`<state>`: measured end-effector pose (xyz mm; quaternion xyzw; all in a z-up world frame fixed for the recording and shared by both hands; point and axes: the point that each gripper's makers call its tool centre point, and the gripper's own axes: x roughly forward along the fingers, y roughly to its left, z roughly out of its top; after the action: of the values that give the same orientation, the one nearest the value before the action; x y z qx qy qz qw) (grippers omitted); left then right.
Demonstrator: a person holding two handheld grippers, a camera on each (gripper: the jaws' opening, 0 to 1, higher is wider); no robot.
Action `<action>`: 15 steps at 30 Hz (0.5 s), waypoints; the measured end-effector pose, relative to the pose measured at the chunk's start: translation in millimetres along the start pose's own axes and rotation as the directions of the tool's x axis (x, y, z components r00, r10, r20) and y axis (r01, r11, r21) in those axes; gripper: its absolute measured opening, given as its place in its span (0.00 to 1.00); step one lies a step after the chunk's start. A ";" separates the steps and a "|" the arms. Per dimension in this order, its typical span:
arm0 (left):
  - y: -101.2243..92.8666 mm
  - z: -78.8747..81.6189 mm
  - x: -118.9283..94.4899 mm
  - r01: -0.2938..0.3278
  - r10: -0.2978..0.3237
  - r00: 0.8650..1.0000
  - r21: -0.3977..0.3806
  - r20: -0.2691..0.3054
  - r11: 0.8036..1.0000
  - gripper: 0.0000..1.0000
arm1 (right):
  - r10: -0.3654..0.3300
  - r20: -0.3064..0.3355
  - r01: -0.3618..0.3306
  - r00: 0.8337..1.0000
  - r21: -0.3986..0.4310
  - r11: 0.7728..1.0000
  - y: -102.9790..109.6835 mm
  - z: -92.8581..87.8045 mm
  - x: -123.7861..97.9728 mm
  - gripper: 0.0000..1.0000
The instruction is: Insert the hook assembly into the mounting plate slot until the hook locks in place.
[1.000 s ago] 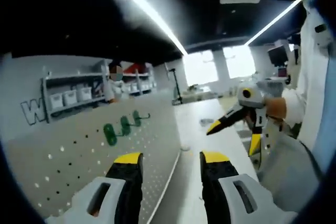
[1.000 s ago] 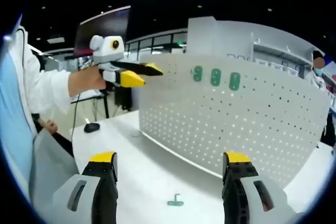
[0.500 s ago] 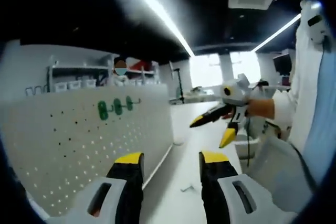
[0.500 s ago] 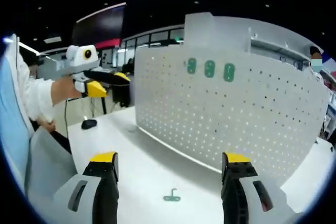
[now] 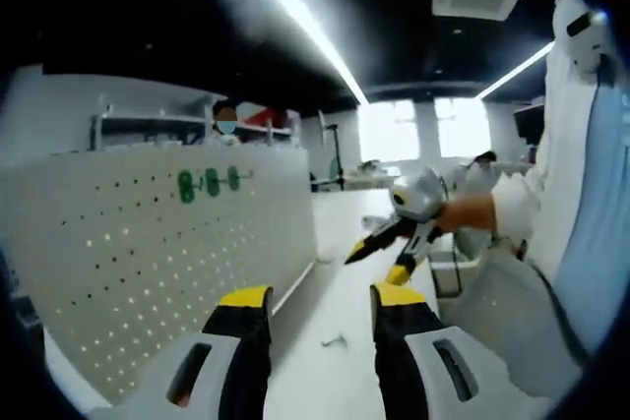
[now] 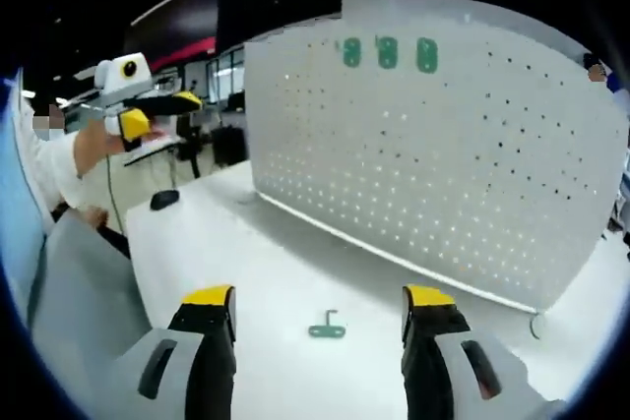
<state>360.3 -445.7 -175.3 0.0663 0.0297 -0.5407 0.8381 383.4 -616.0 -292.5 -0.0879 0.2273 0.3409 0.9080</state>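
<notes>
**Loose hook on bench, right gripper lined up**

Small green hook [image 6: 327, 326] lies flat on the white bench [image 6: 276, 272], just ahead of the right gripper [image 6: 320, 307], between its spread, empty jaws. Looks light, stiff, thin; likely skids on the smooth top, so pinch across the shank. Left gripper [image 5: 320, 302] also released, nothing held; the hook [image 5: 335, 341] sits near it. Pegboard [image 6: 443, 154] stands upright behind, three green hooks [image 6: 387, 51] already near its top.
</notes>
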 end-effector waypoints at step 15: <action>-6.8 -7.2 6.6 0.022 -0.022 1.000 -0.008 -0.012 1.000 0.39 | -0.022 -0.168 0.028 0.986 0.036 0.999 1.3 -49.8 49.4 0.64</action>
<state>357.0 -453.4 -183.7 0.0656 0.0375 -0.5494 0.8321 397.8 -602.1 -359.7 -0.1016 0.3081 0.3165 0.8914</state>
